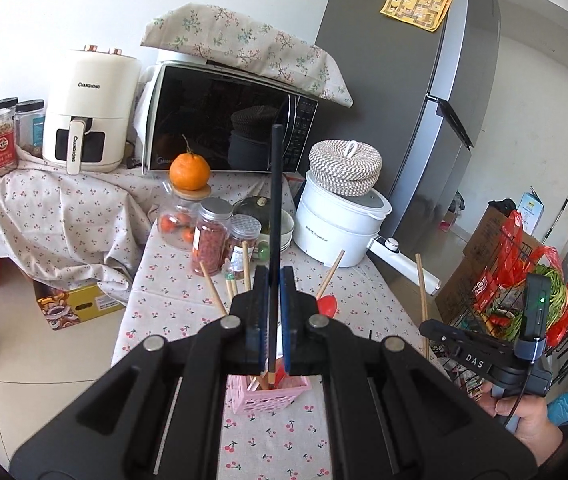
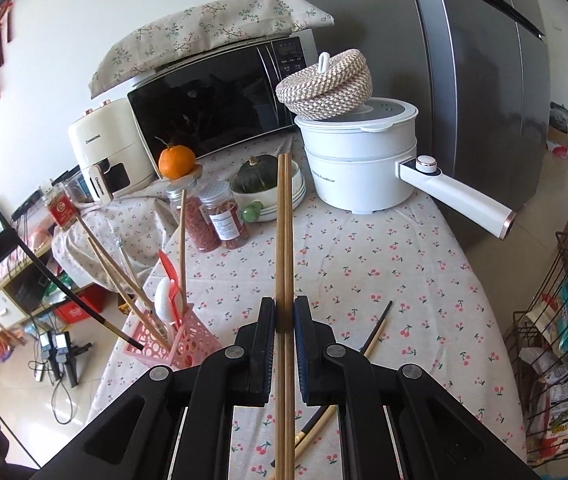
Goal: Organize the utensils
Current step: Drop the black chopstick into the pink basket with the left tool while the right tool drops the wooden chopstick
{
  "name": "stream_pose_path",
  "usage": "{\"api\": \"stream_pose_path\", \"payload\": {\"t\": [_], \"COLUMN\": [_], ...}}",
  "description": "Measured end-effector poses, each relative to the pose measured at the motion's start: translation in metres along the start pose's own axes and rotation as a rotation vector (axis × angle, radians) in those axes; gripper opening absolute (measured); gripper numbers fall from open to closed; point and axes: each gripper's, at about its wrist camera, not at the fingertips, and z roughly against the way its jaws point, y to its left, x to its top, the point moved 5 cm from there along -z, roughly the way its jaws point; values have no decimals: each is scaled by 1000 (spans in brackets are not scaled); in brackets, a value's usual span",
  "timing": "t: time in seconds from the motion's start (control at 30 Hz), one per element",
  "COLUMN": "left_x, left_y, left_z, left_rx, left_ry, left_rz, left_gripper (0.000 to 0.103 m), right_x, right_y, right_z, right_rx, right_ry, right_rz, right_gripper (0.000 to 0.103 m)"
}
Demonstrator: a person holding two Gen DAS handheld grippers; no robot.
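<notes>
My left gripper is shut on a dark chopstick, held upright with its lower tip just over the pink utensil holder. The holder carries several wooden chopsticks and a red and white spoon. In the right wrist view the dark chopstick slants down to the holder's rim. My right gripper is shut on a pair of wooden chopsticks, above the table to the right of the holder. Two dark-tipped chopsticks lie on the cloth under it.
The cherry-print tablecloth bears a white electric pot with a long handle, a bowl with a green squash, spice jars, an orange on a jar, a microwave and an air fryer. A fridge stands behind, a wire rack at right.
</notes>
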Motion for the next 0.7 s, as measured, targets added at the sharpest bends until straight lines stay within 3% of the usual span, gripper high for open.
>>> {"api": "stream_pose_path", "payload": {"t": [0.47,0.5,0.57,0.7], "left_x": [-31,-32,-33,-33], "left_y": [15,15,14,14], "left_z": [-55,-56,-56,-48], "left_rx": [9,12,17,26], "left_ry": [176,187,197,208], "left_rz": [85,82,76,52], "left_gripper": [7,10,29,44], "right_x": [12,13,17,24], "right_y": [24,27,34,51], "right_z": [12,13,15,14], "right_rx": [52,59,72,88], "right_ry": [-108,-121,-150,-201], "right_rz": [-32,-38,-49,-65], "right_gripper": [10,10,10,10]}}
